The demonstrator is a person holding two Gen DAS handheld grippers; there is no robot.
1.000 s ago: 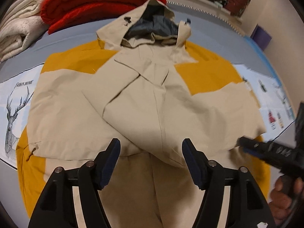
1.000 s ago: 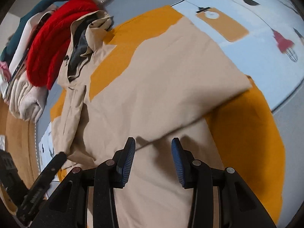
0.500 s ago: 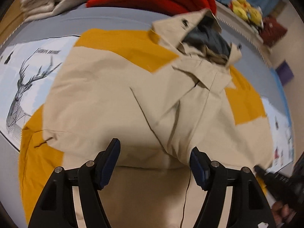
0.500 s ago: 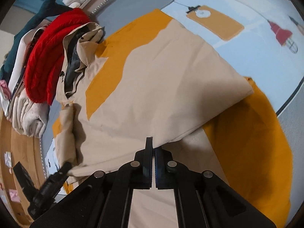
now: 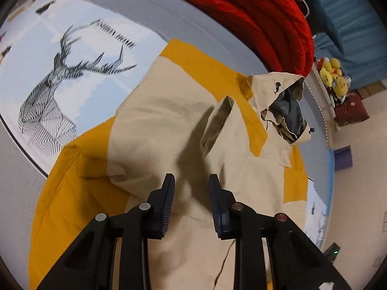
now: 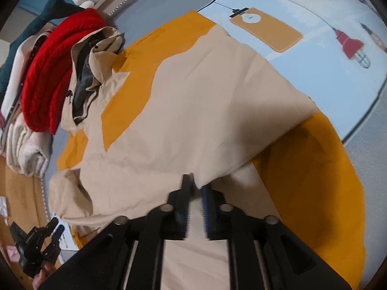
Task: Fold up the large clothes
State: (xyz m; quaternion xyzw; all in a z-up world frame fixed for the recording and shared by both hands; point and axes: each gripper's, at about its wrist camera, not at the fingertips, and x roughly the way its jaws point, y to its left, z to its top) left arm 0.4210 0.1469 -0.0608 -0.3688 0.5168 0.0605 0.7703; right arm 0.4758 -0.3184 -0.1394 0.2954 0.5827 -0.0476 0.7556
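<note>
The bed (image 5: 217,36) carries a beige-and-yellow jacket (image 5: 169,125) spread flat, hood (image 5: 283,104) toward the far edge beside red bedding (image 5: 254,12). The left gripper (image 5: 192,188) has just been closing, nothing between its jaws. The right gripper (image 6: 197,188), reopening, straddles the jacket's folded edge without clamping it.

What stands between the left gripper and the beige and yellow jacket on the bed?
Nothing visible. The left gripper hangs directly over the jacket, its fingers apart, with only its own shadow on the cloth.
</note>
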